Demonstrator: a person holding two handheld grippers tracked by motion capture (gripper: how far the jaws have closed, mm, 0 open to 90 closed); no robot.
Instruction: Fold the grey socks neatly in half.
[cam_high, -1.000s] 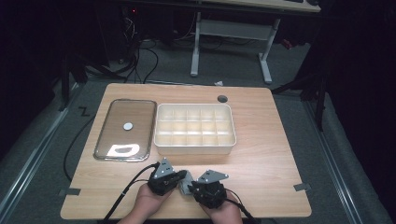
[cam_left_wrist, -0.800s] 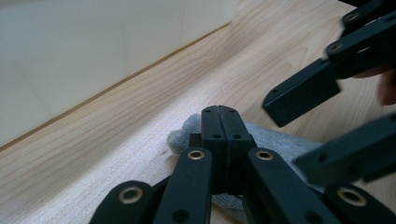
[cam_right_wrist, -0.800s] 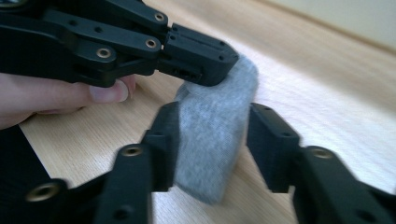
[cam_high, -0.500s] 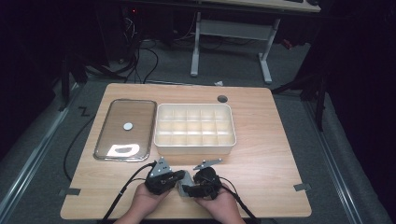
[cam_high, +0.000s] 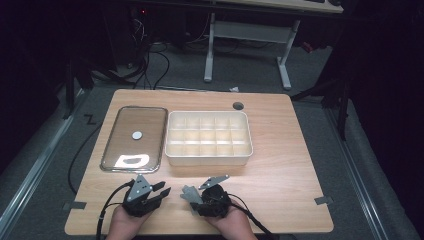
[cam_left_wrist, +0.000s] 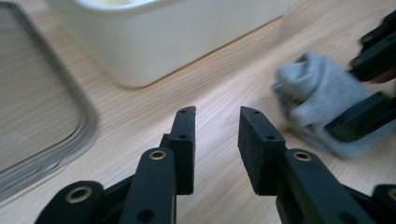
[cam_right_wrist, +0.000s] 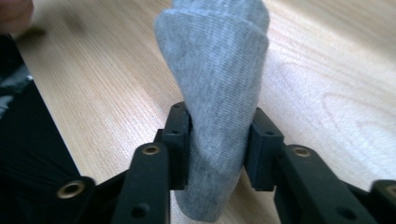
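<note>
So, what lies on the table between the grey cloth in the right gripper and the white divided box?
Nothing: in the high view, bare wood separates the grey cloth, clamped in the right gripper, from the white divided box.

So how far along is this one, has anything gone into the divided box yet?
Done: the clear lid lies off, left of the white divided box. In hand: the right tongs pinch a rolled grey sock above the table; the left tongs are open. Left: the compartments look empty, so nothing is placed.
</note>
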